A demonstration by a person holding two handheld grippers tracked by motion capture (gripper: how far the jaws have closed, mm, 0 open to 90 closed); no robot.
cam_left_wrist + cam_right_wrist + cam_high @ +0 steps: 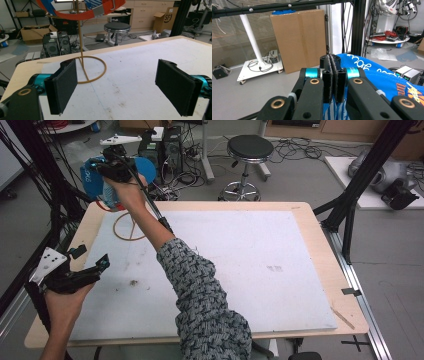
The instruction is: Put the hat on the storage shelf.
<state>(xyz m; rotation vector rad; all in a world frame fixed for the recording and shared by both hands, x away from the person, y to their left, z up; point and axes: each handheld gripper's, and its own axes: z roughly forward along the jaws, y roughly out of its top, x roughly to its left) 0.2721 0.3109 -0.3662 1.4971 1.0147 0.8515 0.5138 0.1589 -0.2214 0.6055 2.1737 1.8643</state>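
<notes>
Your right gripper (112,167) pinches the blue bag (97,177) with jaws pressed tight on its cloth, up atop the stand (82,50) at the table's (300,220) far left corner — the stand's rod rises upright — while your left gripper (122,85), jaws spread wide, sits nearer, facing it.

A black round stool (249,147) on a chrome base stands on the floor just beyond the far edge of the desk (320,240). Left of the stool sit two dark computer towers (161,147) amid tangled cables (187,175). Elsewhere, a large cardboard sheet (299,37) leans upright, a white post (252,37) beside it.
</notes>
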